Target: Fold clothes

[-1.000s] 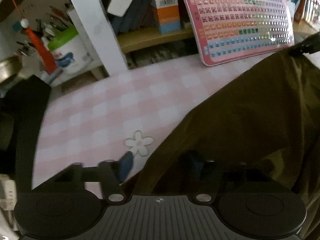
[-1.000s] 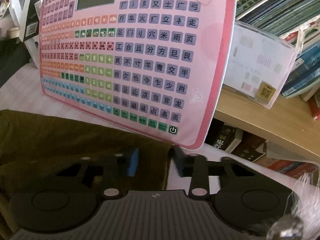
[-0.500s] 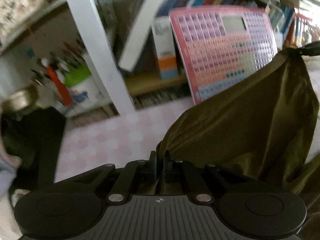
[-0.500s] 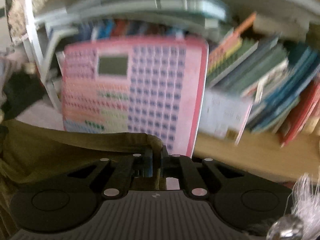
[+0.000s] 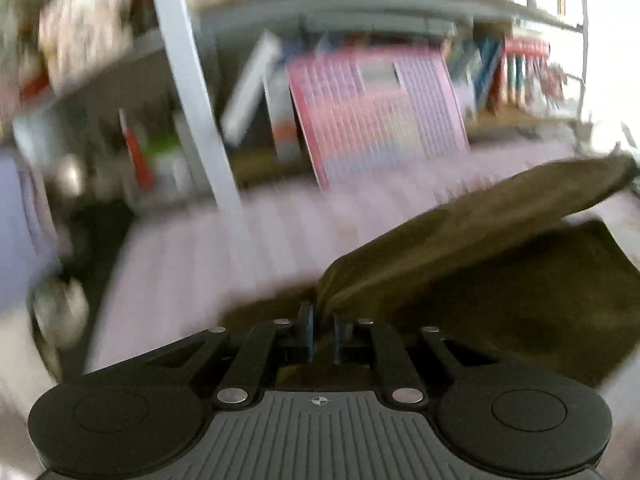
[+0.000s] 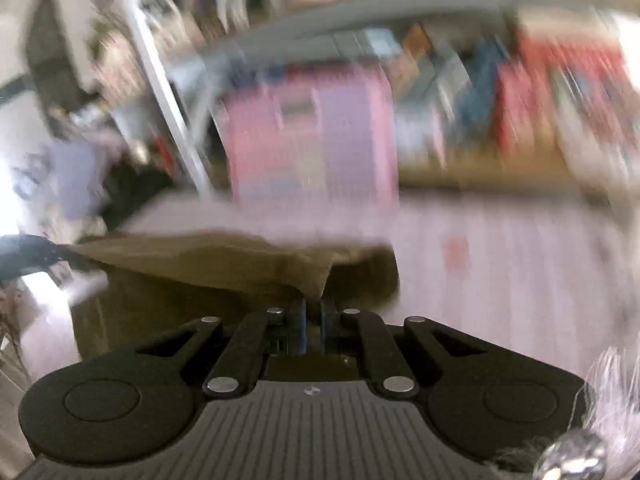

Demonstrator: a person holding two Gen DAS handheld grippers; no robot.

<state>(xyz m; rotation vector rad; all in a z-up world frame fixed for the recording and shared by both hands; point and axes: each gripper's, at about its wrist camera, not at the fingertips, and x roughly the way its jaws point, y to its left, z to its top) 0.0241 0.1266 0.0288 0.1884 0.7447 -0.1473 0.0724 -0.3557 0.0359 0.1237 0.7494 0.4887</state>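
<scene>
**A:** What do the left fingers have?

**B:** The left gripper (image 5: pixel 323 336) is clenched on a corner of the olive-brown garment (image 5: pixel 472 240). The two blue-edged pads are drawn nearly together with a soft fold of cloth pinched between them. From the fingertips the fabric rises ahead and to the right as a smooth, matte sheet, lifted off the layer that lies flat beneath it.

**A:** And the right side?

**B:** Much the same. The right gripper (image 6: pixel 316 320) is clamped on another corner of the garment (image 6: pixel 208 264); the cloth comes to a point just at the fingertips and stretches away to the left as a taut flap with a straight upper edge. Below that flap, left of the fingers, a darker layer of the same fabric rests on the desk (image 6: pixel 500 248).

**A:** What is the desk like?

**B:** It is covered in a pale pink cloth; the pattern is too blurred to read. It spreads ahead of both pairs of fingers.

**A:** Anything beyond it?

**B:** Straight ahead of the fingers a flat pink board (image 5: pixel 376 112) with a grid of small coloured keys leans against a shelf of books (image 6: pixel 520 96), all streaked by blur. Left of it stands a slim white upright post (image 5: pixel 188 92). At the lower right of the right view, some wispy grey fur (image 6: pixel 612 392) shows beside the gripper body.
</scene>
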